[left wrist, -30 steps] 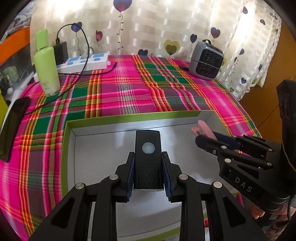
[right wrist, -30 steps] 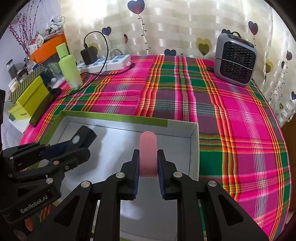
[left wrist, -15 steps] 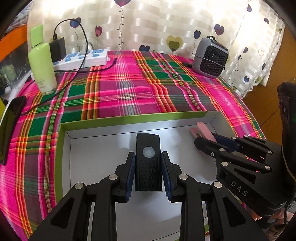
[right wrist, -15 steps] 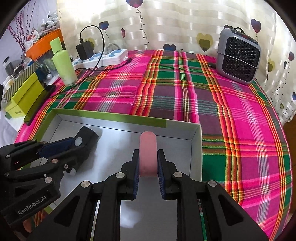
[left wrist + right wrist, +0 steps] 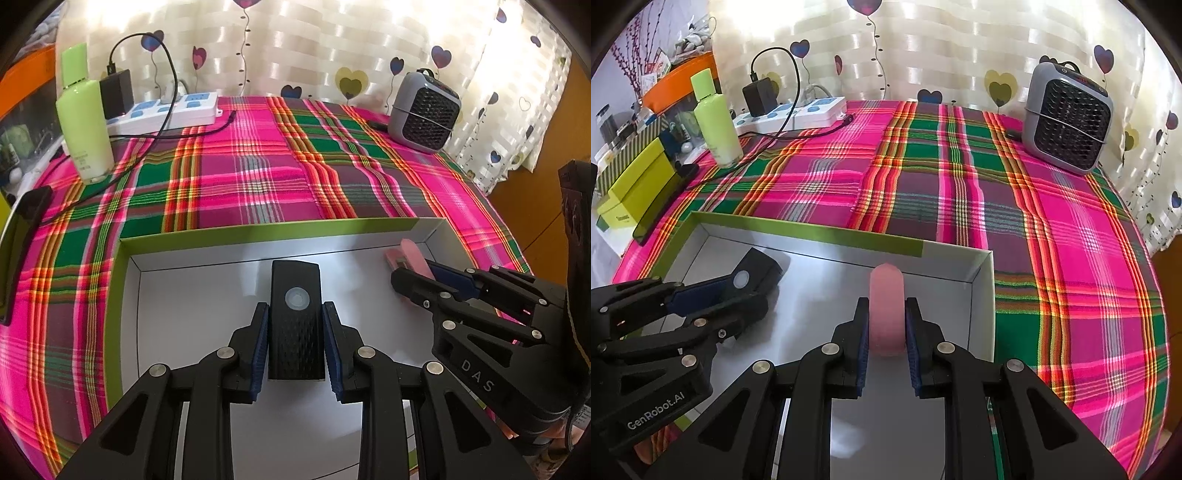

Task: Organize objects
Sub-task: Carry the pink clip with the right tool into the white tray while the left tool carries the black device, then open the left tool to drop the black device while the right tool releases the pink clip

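Left claw (image 5: 295, 343): I have it pinching the black device (image 5: 295, 321) by its long sides, blue pads pressed flat to it, the round pale button facing up.

Right claw (image 5: 886, 343): I have it pinching the pink stick (image 5: 886, 310), rounded tip pointing away from me, past the fingertips.

Box (image 5: 266, 230): a shallow tray, green outside, white inside, lying under both of my claws; its far wall runs just beyond the tips of each.

Box contents, left view: the black device sits over the white floor in the middle; whether it touches the floor I cannot tell. To the right of my left claw the pink stick (image 5: 413, 253) shows near the far right corner, in the grip of the other claw (image 5: 417, 277).

Box contents, right view: the pink stick is close to the right-hand wall (image 5: 982, 295); the black device (image 5: 753, 277) is off to the left of my right claw, held by the left claw (image 5: 713, 299).

Worktop (image 5: 960, 192): covered in a pink and green plaid cloth, spreading ahead of both claws beyond the box.

Ahead left of the claws: a green bottle (image 5: 85, 122) standing upright, a white power strip (image 5: 166, 114) with a black charger (image 5: 116, 92) plugged in.

Ahead right: a small grey heater (image 5: 1067, 125) at the far edge by the curtain (image 5: 942, 48).

Far left of the right claw: a yellow-green closed carton (image 5: 635, 188) off the edge of the cloth.
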`<move>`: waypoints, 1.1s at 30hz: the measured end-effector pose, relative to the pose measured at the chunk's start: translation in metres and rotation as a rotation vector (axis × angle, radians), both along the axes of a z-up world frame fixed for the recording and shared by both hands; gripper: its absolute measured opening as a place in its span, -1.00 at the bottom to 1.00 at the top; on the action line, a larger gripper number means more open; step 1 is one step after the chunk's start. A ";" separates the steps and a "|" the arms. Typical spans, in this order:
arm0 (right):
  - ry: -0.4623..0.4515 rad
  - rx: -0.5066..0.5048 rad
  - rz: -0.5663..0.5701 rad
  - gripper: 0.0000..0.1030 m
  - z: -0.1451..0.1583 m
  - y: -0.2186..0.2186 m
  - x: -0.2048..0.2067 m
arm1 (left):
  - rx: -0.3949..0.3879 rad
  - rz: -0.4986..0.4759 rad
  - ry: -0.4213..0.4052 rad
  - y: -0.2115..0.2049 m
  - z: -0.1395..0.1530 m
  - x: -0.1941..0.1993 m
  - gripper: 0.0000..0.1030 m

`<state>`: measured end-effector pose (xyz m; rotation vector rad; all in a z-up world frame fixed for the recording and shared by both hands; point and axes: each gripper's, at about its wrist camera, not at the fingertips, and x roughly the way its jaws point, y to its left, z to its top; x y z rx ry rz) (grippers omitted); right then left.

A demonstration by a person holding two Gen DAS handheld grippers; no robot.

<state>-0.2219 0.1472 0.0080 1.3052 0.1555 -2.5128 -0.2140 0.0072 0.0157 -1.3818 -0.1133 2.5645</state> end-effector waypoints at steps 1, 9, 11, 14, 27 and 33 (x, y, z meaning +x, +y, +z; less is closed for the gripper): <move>0.001 0.001 0.000 -0.64 0.000 0.000 0.000 | 0.000 0.000 0.001 0.000 0.000 0.000 -0.50; 0.006 -0.011 0.001 -0.47 0.002 0.000 0.000 | 0.002 -0.005 0.004 0.001 0.000 0.000 -0.40; 0.009 -0.013 0.002 -0.30 0.003 0.000 0.002 | -0.006 -0.006 0.010 0.001 0.001 0.001 -0.37; 0.012 -0.014 -0.001 -0.15 0.004 0.000 0.004 | -0.008 0.002 0.019 0.000 0.004 0.002 -0.28; 0.045 -0.013 -0.026 -0.12 0.017 0.004 0.024 | -0.013 0.021 0.066 -0.006 0.022 0.027 -0.11; 0.081 -0.026 -0.037 -0.12 0.029 0.006 0.042 | -0.005 0.029 0.094 -0.009 0.033 0.046 -0.10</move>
